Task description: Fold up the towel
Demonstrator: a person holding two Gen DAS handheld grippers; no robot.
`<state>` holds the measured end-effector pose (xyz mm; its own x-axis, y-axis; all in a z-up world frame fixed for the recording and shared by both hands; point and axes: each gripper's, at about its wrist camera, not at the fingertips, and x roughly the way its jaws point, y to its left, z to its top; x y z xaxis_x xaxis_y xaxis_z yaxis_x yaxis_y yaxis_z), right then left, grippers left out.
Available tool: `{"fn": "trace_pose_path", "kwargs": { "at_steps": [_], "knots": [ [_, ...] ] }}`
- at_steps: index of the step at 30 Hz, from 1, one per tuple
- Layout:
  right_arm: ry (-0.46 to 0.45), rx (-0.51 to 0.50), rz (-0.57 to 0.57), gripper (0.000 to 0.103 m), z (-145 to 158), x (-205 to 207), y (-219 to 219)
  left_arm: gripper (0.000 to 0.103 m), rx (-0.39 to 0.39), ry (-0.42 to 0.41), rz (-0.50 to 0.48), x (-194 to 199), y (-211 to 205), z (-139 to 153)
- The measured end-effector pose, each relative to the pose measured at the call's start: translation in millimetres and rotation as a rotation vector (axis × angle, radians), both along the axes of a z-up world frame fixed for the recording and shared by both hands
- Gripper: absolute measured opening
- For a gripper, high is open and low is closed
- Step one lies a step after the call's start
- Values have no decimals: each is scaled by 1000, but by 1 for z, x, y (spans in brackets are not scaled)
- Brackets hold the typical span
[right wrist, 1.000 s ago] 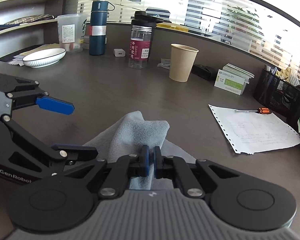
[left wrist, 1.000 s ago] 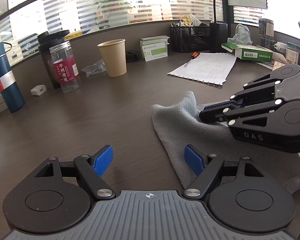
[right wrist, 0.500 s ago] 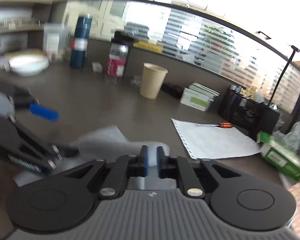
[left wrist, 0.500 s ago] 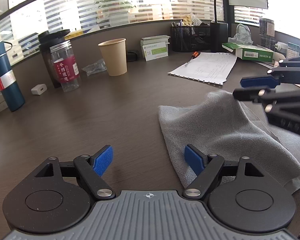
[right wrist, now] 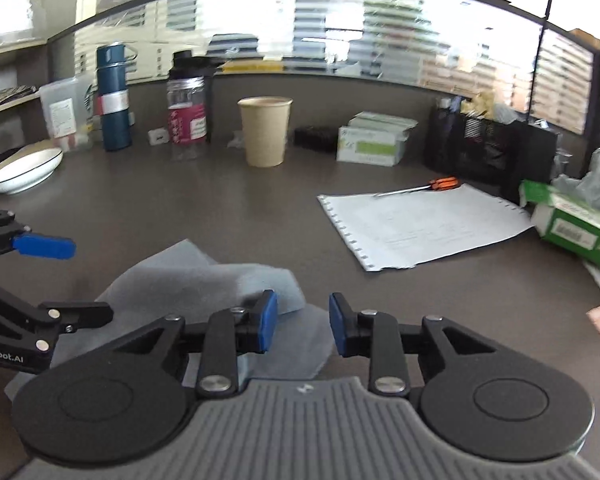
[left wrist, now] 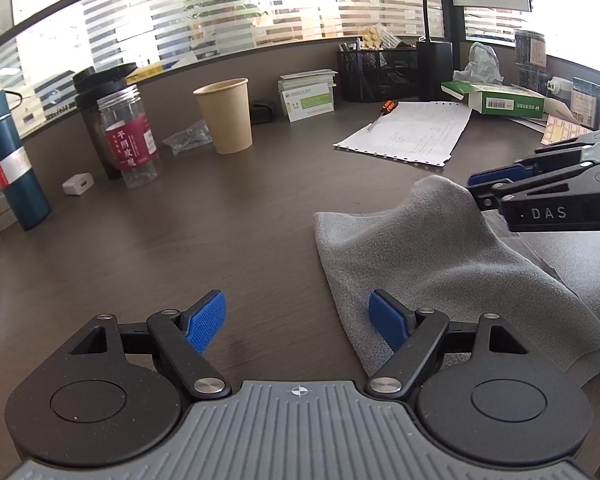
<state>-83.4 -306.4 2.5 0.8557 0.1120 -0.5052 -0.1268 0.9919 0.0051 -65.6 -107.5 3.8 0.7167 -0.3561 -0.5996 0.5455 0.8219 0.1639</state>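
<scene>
Item: grey fleece towel [left wrist: 440, 256], folded, lying on my dark wood bench [left wrist: 220, 232]. My left gripper [left wrist: 298, 320] fingers wide apart, right pad over its edge; right gripper [right wrist: 303, 322] fingers closing, nothing between, towel below.

Readable on the side of the right gripper [left wrist: 474, 192], in the left wrist view: white letters "DAS". Readable on the left gripper [right wrist: 56, 280], at the left edge of the right wrist view: white lettering cut off by the frame, "nRobot.AI". On the red label of the clear jar [left wrist: 130, 140]: white Chinese characters, apparently "平阴玫瑰", with smaller print too fine to make out. On the green and white tissue box [left wrist: 500, 100]: a barcode, digits unreadable. On the small white and green box [left wrist: 308, 100] and the printed sheet [left wrist: 412, 132]: print too small to read.
</scene>
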Motion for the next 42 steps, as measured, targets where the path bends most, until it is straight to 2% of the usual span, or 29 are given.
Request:
{"fn": "trace_pose_path", "kwargs": {
  "at_steps": [3, 6, 7, 9, 15, 19, 24, 29, 31, 37, 42],
  "knots": [
    [8, 47, 19, 31, 2, 5, 2, 84, -2, 1, -3, 0, 1, 0],
    [32, 52, 29, 30, 0, 12, 5, 84, -5, 2, -5, 1, 1, 0],
    [40, 54, 36, 22, -1, 14, 5, 84, -6, 3, -5, 2, 2, -1],
    [47, 38, 48, 14, -2, 17, 8, 85, -10, 5, -6, 2, 2, -1],
    [42, -12, 45, 4, -2, 16, 13, 85, -15, 10, -8, 4, 3, -1],
    [2, -51, 22, 3, 4, 7, 9, 85, -15, 14, -12, 5, 4, -1],
    [-49, -167, -17, 3, 17, -6, 4, 85, -19, 19, -17, 6, 5, -1],
    [3, -210, -34, 6, 4, 1, 3, 85, -24, 20, -15, 6, 5, -1],
    [12, -186, -51, 7, -1, 1, -2, 85, -27, 21, -14, 6, 6, -1],
    [-34, -63, -46, 11, 10, -29, -19, 85, -39, 7, -15, 1, 7, 2],
    [3, -75, 8, 11, -2, -44, -5, 85, -25, 13, -24, -1, 2, -1]
  ]
}}
